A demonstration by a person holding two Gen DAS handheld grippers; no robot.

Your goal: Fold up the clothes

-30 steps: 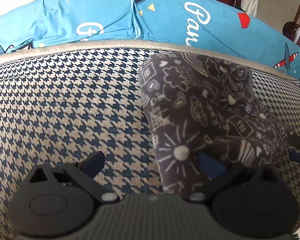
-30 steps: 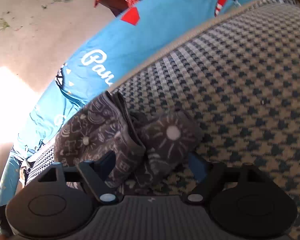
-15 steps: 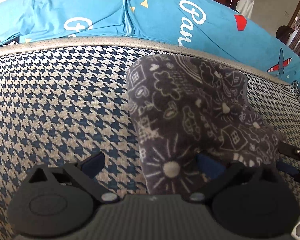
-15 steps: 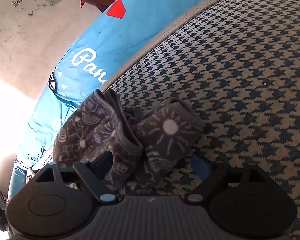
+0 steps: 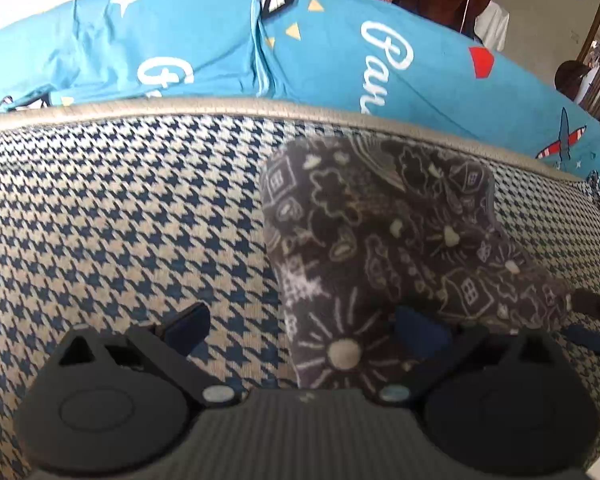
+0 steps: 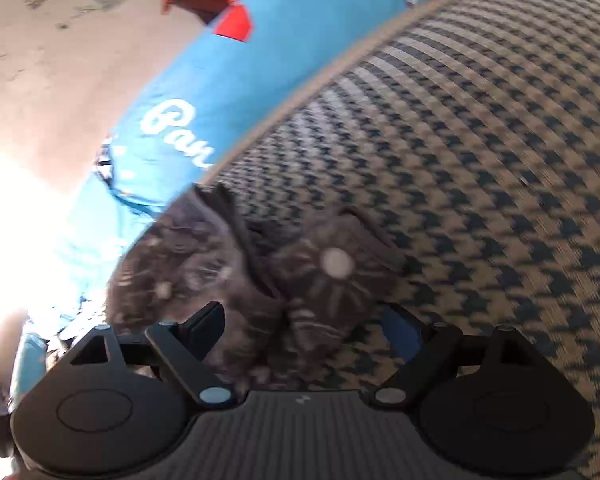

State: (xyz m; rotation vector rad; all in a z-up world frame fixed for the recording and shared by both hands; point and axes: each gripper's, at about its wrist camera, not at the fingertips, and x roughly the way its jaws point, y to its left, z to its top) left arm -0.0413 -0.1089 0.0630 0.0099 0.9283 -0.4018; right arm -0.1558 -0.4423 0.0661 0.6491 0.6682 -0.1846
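Black plastic with dark blue pads makes up the left tongs (image 5: 302,328), whose fingers stand wide apart and grasp nothing; the near end of the grey patterned garment (image 5: 380,240) lies between them, its white sun print just inside the right-hand pad, while the left-hand pad sits over bare houndstooth cover (image 5: 120,220). Ahead of these tongs the garment runs away as a folded bundle covered in white doodles of houses, clouds and suns, lying flat on the houndstooth surface. To their right, at the far edge of the bundle, the tips of the other tool show, dark and small. Beyond the bundle comes a beige piped edge, and past it a bright blue sheet (image 5: 220,48) with white script, stars and a red shape. A person's head shows far off at the right border. The right tongs (image 6: 302,332) are likewise released, fingers spread, with the same garment (image 6: 300,280) bunched between them; this view is blurred, yet two rolled folds can be made out, the one by the left finger taller, the one toward the right finger carrying a white sun spot. Right of these tongs the houndstooth cover stretches bare, and ahead of them to the left lie the beige edge, the blue sheet and a pale wall
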